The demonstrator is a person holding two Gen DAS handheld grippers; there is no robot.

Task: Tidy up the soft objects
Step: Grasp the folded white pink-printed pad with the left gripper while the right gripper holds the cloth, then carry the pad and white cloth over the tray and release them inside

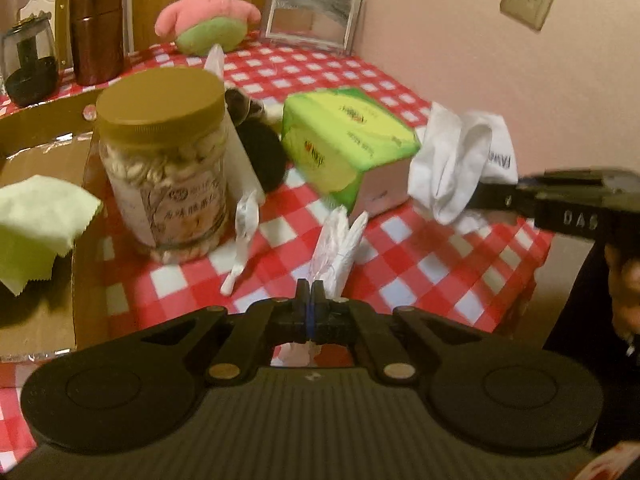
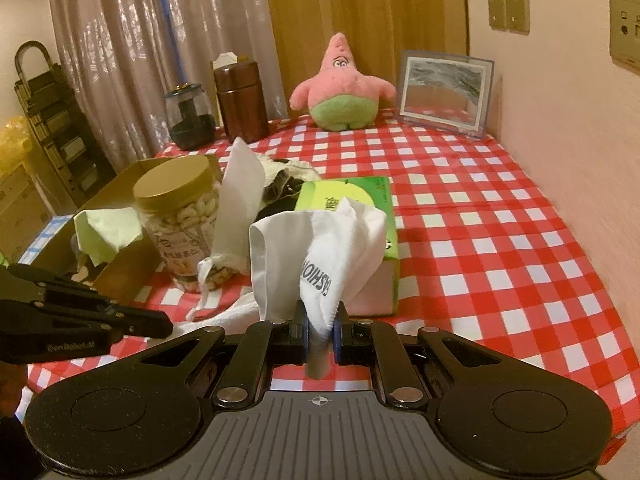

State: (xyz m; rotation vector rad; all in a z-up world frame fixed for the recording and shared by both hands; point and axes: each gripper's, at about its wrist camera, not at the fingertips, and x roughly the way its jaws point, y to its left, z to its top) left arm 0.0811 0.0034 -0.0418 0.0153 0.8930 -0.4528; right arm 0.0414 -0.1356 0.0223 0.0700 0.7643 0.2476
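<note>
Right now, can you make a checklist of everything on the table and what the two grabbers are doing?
Surface: red-and-white checked tablecloth.
Job's things: white cloth lifted above the table; green cloth draped over the cardboard box.
Clutter: nut jar, green tissue box, pink star plush, picture frame, brown canister, dark glass jar.
Grippers: right gripper shut on white cloth; left gripper shut on a thin white piece.
Cables: nothing seen.
Surroundings: curtains, wall sockets.
</note>
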